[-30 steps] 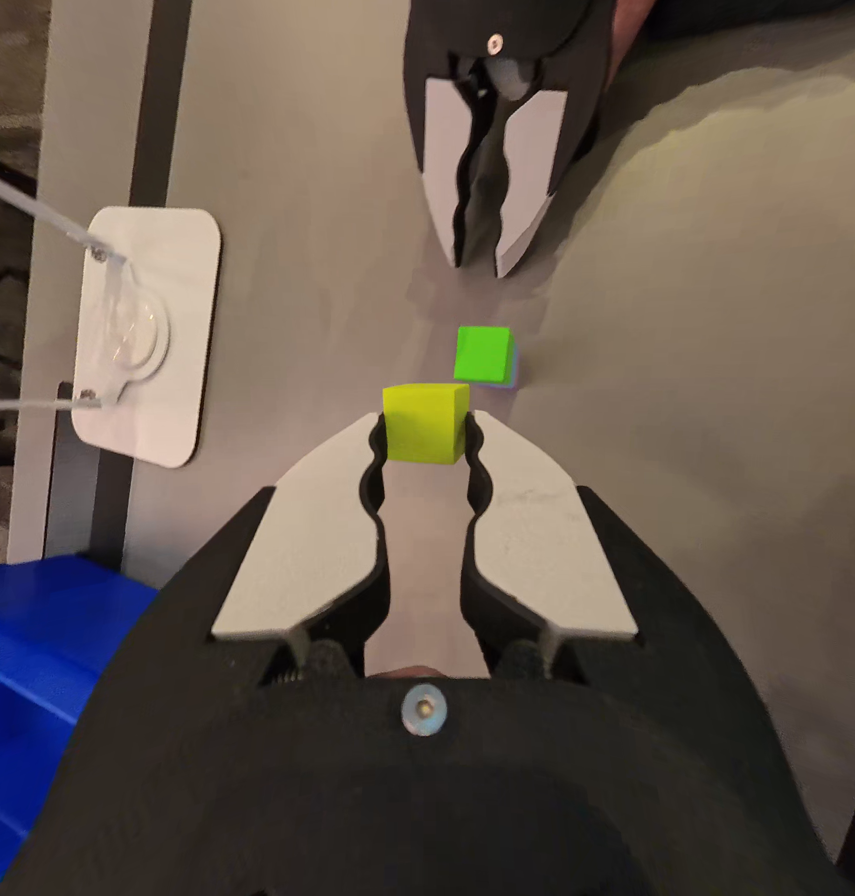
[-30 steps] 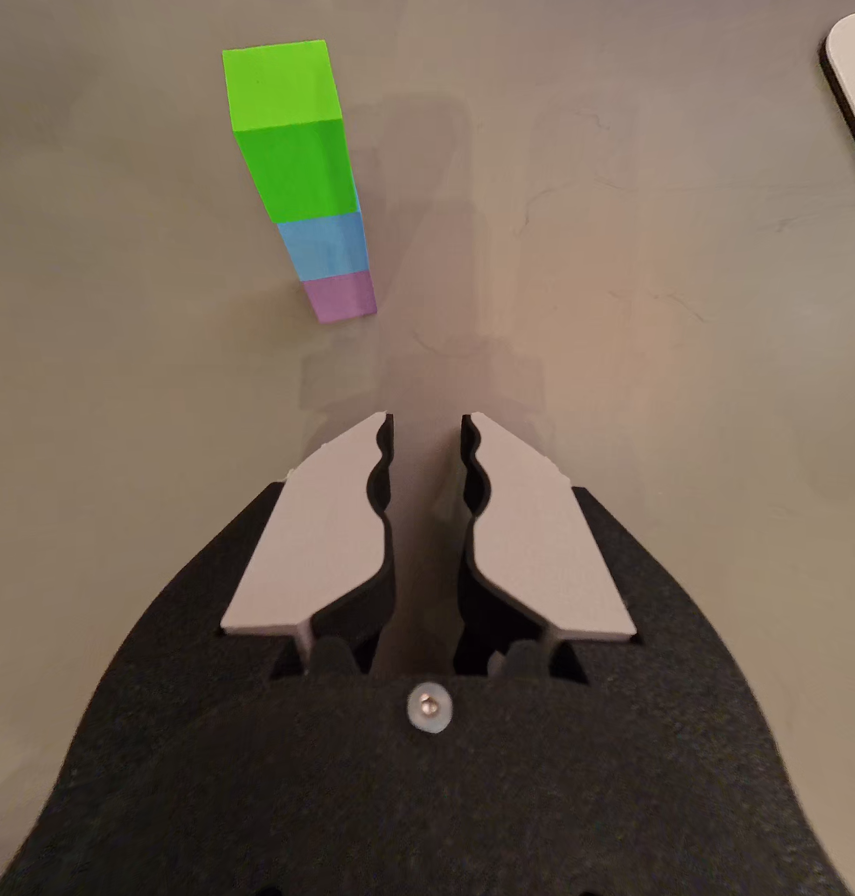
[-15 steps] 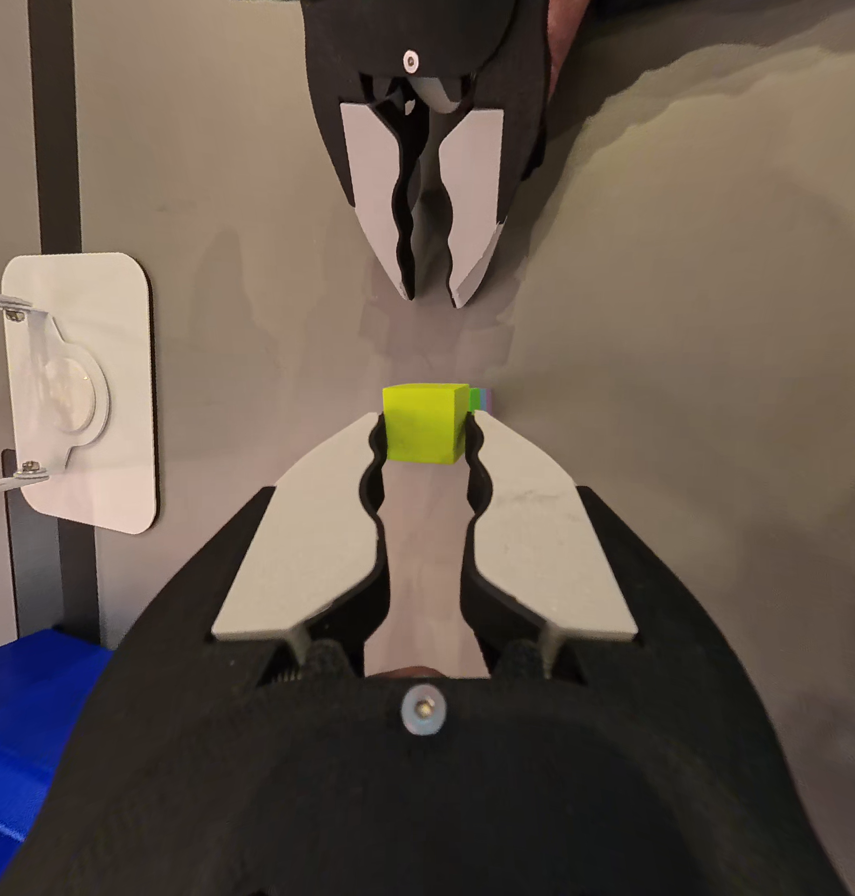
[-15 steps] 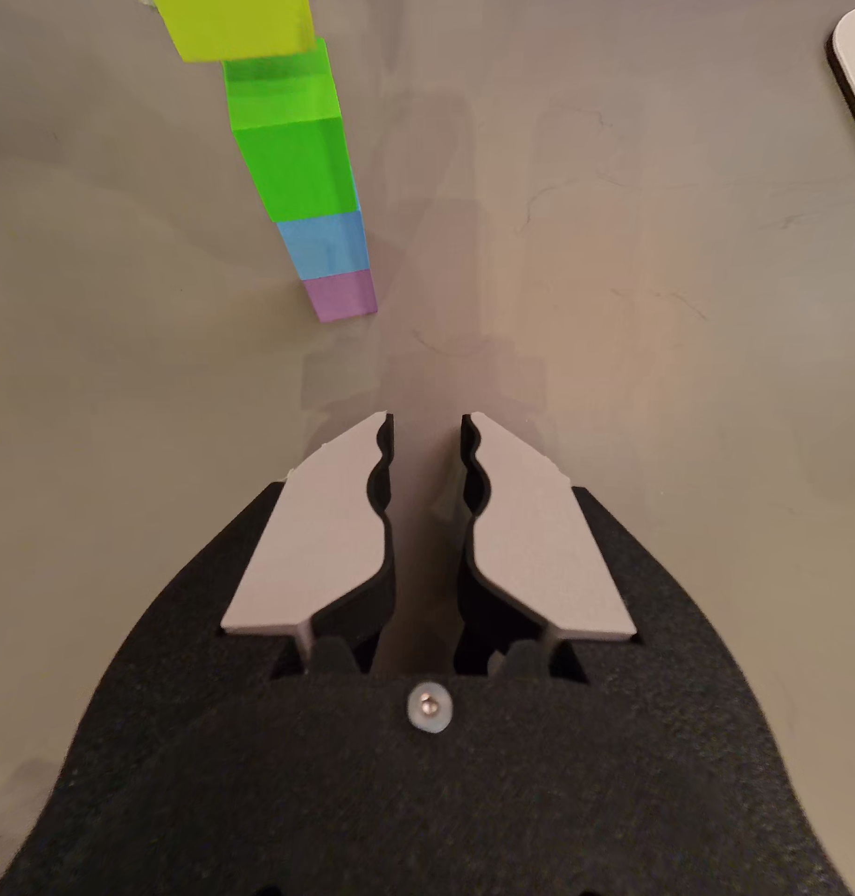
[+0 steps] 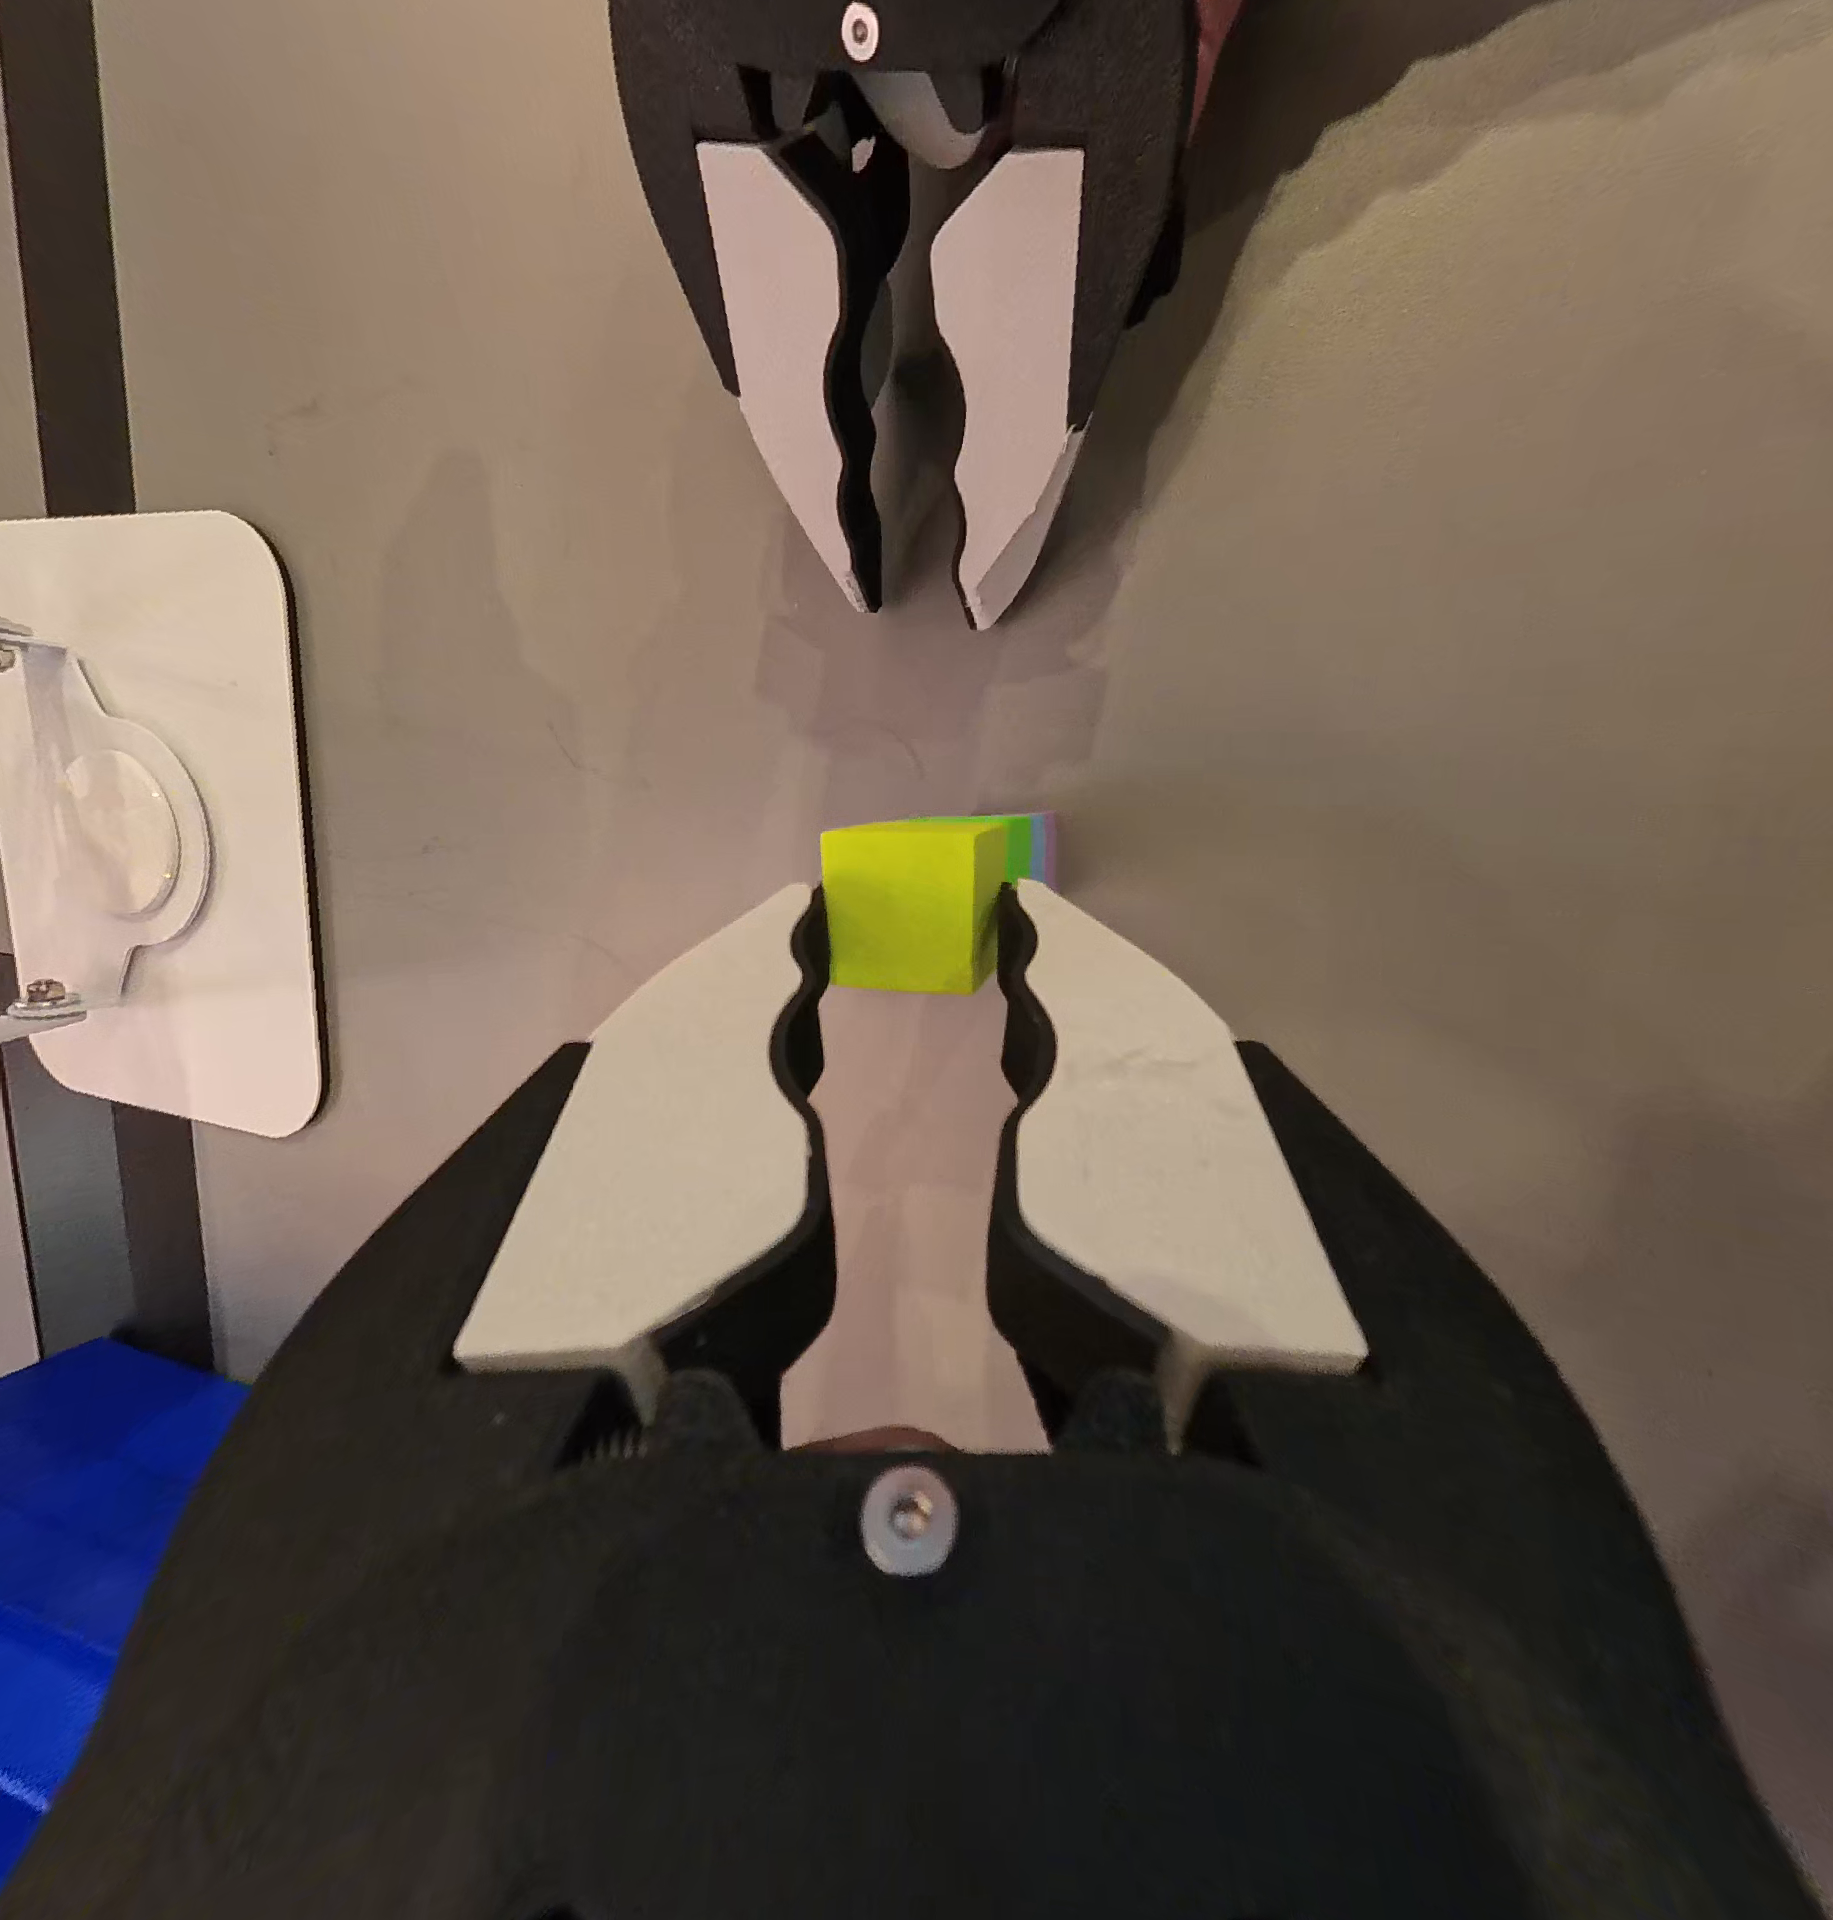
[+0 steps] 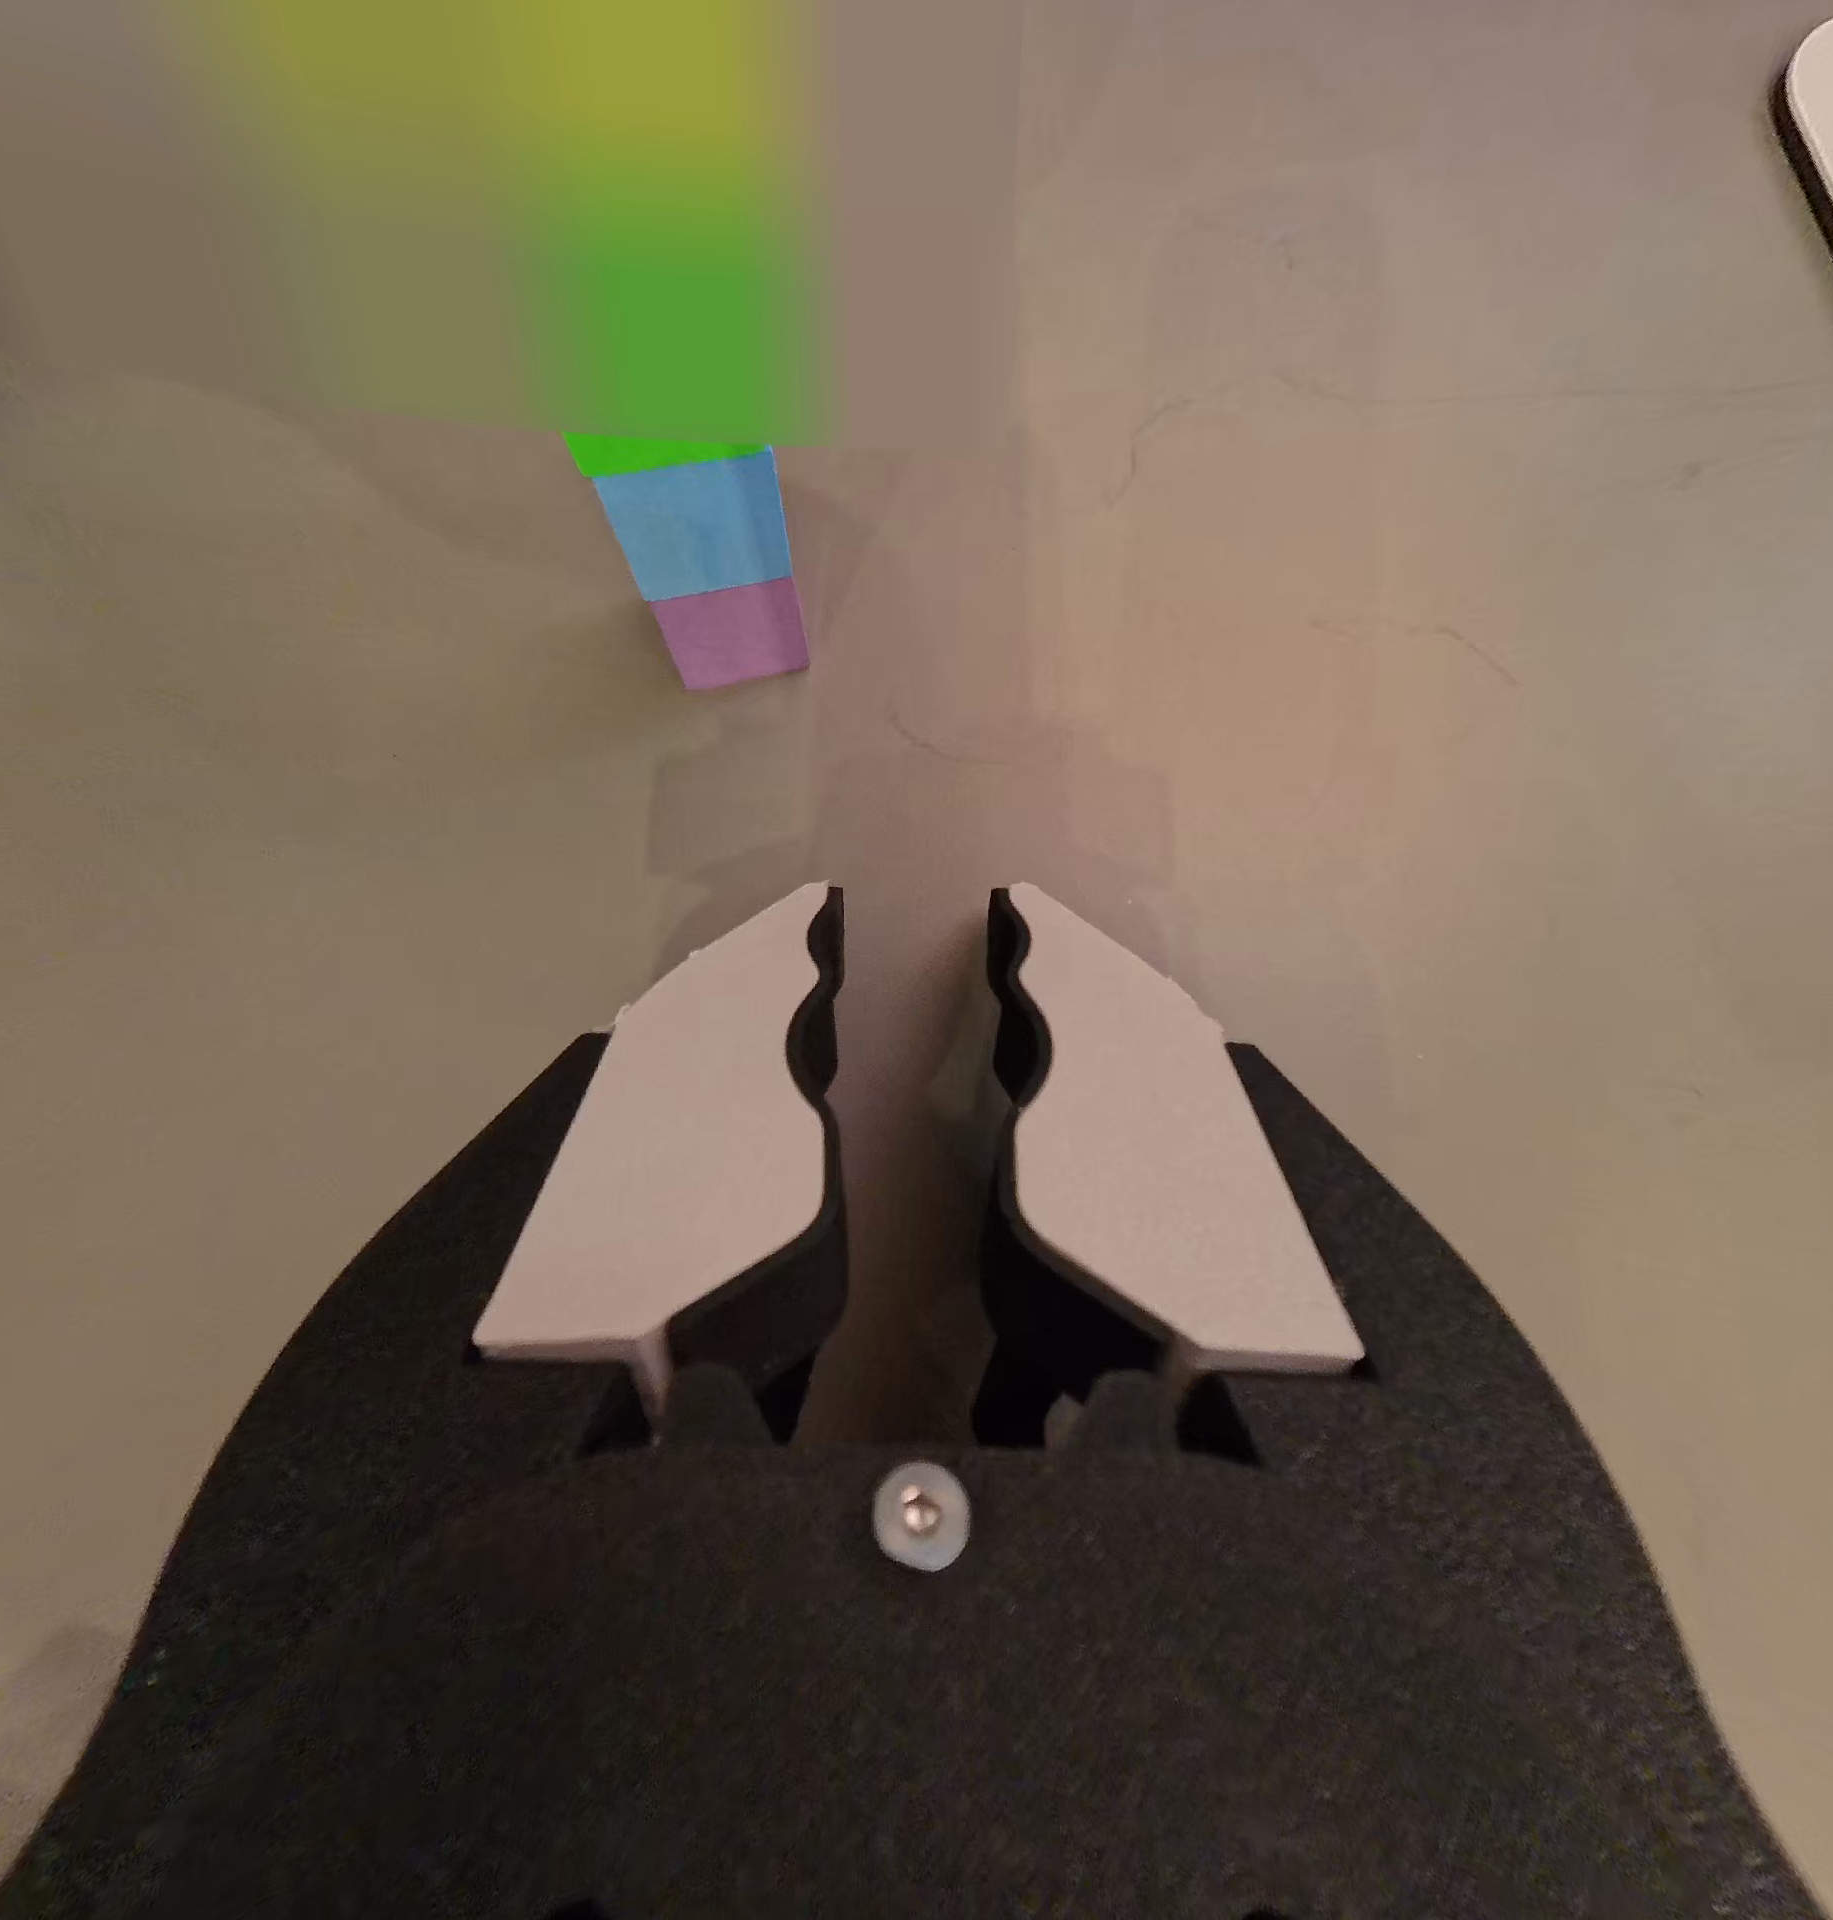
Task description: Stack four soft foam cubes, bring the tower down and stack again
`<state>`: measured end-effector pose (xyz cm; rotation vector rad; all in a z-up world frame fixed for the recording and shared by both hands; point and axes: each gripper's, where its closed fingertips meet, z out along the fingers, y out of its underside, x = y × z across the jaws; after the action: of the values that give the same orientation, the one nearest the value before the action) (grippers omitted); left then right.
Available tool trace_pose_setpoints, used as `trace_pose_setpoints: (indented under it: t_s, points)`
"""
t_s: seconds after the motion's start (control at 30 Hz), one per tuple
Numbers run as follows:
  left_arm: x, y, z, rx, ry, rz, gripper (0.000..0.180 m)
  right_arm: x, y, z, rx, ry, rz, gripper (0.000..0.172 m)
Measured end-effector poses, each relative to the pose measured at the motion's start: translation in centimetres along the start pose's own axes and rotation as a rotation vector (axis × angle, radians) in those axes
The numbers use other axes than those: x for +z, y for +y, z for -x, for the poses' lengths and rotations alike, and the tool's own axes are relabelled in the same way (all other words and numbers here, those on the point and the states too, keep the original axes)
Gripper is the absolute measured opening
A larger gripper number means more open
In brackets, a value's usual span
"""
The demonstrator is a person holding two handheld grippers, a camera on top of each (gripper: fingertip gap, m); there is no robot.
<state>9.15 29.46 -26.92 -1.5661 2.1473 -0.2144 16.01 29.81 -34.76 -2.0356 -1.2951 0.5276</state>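
tower top [image 6: 621,208] blurred (green cube [image 6: 673,452] mostly)

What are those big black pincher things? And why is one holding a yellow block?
Those are two grabbing tools, and a person holds one in each hand. Each tool has a small camera looking along its two fingers, so there is one picture per tool.

In the left tool's picture, the left gripper squeezes a yellow-green foam cube between its fingers, just over a tower of cubes. The other tool points towards it from across the grey table.

In the right tool's picture, the right gripper has its fingers apart with nothing between them. There you see the tower from the side: purple cube at the bottom, blue cube above, green higher up, partly blurred.

A white plate lies nearby.
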Motion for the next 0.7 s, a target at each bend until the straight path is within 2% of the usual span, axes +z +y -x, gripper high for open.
trace_pose_setpoints:
  t_s: [0.57, 0.63, 0.7]
  points:
    - [0.22, -0.04, 0.0, -0.002, -0.007, 0.004, 0.031, 0.06, 0.0, 0.03, -0.002, 0.0, 0.001, 0.026]
    - [0.31, 0.02, -0.08, -0.004, -0.001, 0.009, 0.036, 0.05, 0.0, 0.03, -0.002, -0.001, 0.0, 0.026]
    - [0.32, 0.12, 0.07, -0.005, -0.013, 0.012, 0.05, 0.07, 0.01, 0.04, -0.003, -0.001, 0.001, 0.026]
